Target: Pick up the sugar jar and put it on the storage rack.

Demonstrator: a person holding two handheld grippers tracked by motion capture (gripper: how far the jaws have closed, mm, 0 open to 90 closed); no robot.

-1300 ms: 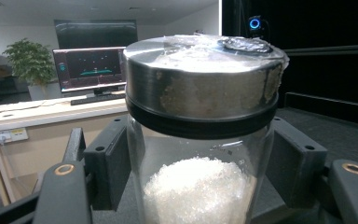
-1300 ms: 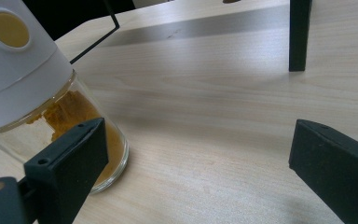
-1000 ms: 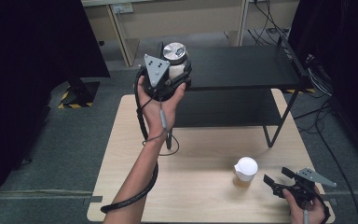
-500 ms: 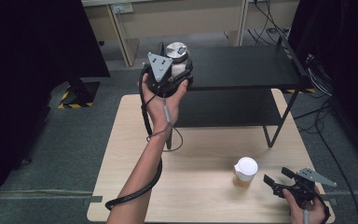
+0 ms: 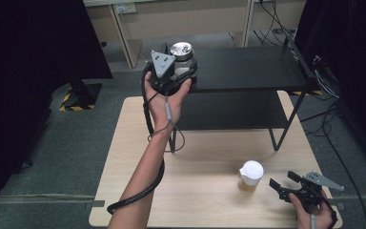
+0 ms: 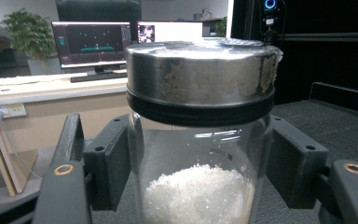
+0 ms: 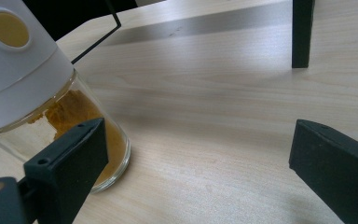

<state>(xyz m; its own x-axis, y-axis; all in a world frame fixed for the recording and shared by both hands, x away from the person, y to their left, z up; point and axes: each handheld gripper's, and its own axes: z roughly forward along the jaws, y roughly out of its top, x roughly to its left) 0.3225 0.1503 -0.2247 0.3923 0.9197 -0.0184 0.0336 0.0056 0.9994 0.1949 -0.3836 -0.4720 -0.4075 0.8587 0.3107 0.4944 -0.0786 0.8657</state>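
Observation:
My left gripper [image 5: 181, 71] is raised at the left end of the black shelf rack's top board [image 5: 248, 67], shut on a glass jar [image 5: 182, 55] with a metal lid. In the left gripper view the jar [image 6: 200, 140] stands upright between the pads [image 6: 112, 163], with white crystals in its lower part. Whether it rests on the board I cannot tell. Low at the table's front right, my right gripper [image 5: 282, 180] stands open. A small jar with a white lid [image 5: 250, 175] and yellow-brown powder stands just to its left, seen beside the left jaw in the right gripper view [image 7: 28, 79].
The light wooden table [image 5: 205, 157] carries the black two-level rack at its far side, and one rack leg [image 7: 303, 32] stands ahead of the right gripper. The left gripper's cable [image 5: 138, 195] loops under the forearm. Desks and monitors [image 6: 93, 42] stand beyond.
The left hand has shifted slightly to the right with the jar still gripped. The right gripper and the white-lidded jar have stayed in place.

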